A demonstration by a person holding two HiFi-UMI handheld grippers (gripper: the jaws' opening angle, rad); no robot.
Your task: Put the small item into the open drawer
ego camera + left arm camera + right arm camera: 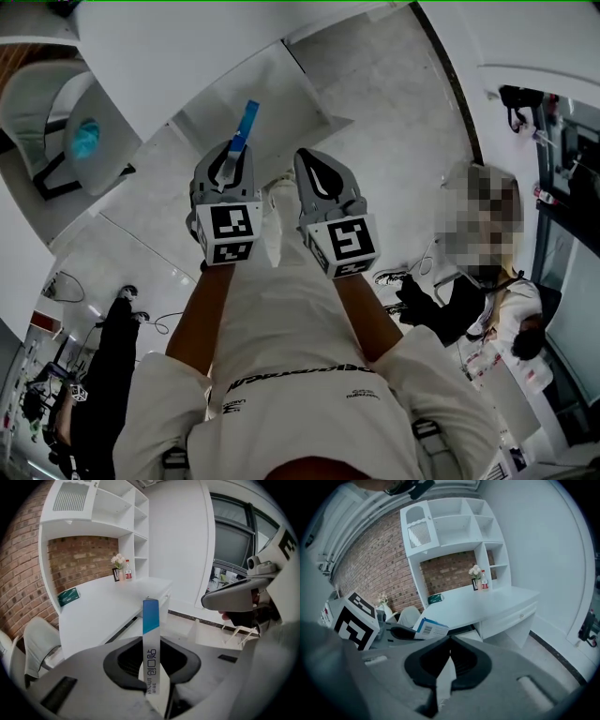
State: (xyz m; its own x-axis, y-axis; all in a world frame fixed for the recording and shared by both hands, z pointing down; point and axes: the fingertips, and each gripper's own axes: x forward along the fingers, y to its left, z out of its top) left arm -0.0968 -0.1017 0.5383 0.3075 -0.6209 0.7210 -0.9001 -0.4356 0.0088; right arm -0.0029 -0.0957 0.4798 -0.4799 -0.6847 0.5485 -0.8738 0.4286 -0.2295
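At our far left a white moulded chair (pixel 37 103) stands beside the white desk (pixel 108 606). On the desk's worktop a dark green packet (pixel 68 596) lies by the back edge under the brick wall. A small bunch of pale flowers (pixel 118 560) and a small bottle (pixel 128 570) sit in the far back corner by the shelves. A white drawer (pixel 165 596) juts out from the desk's front edge.

Our left gripper (pixel 228 159) is clenched on the slim blue-and-white cardboard box (pixel 247 120). It pinches the white lower end, so the blue end sticks out beyond the jaws, in the air and short of the desk. Just to its right, our right gripper (pixel 314 173) has its jaws pressed together with nothing in them. At far right a person in dark clothes (pixel 487 300) sits low down.
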